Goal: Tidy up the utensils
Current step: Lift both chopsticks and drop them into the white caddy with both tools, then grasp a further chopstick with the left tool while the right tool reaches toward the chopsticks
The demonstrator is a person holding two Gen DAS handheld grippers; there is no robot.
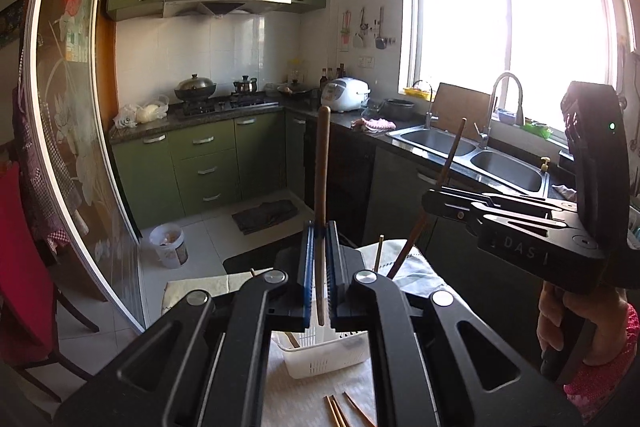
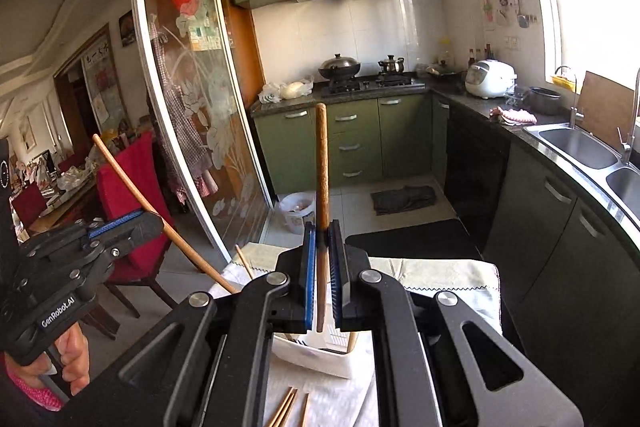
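Left gripper (image 1: pixel 319 267): clamped on one light chopstick (image 1: pixel 321 195), pinched low on the shaft so most of its length stands upright above the blue pads. Held clear above the table, probably so the stick can be tipped end-first into the basket.

White basket (image 1: pixel 332 357): slotted plastic, on the cloth-covered table (image 1: pixel 304 395), directly below and between both grippers. One stick (image 1: pixel 291 339) already leans in its left corner. It is the likely destination for all the sticks, hence both grippers hanging over it.

Loose chopsticks (image 1: pixel 340 411): a few lie flat on the cloth at the near edge, just in front of the basket, not yet collected. Others (image 1: pixel 378 253) poke up at the far side of the table.

Right gripper (image 2: pixel 321 267): closed on a darker chopstick (image 2: pixel 322 183), again gripped near the bottom end and upright. From the left view this gripper (image 1: pixel 432 201) sits to the right, its stick slanting across the sink (image 1: pixel 472 153) behind.

Hand (image 1: pixel 576 323): a person's hand in a pink patterned sleeve grips the right handle at the far right edge.

Judgement: two sticks in transit, several remaining; task is at an early-to-middle stage.
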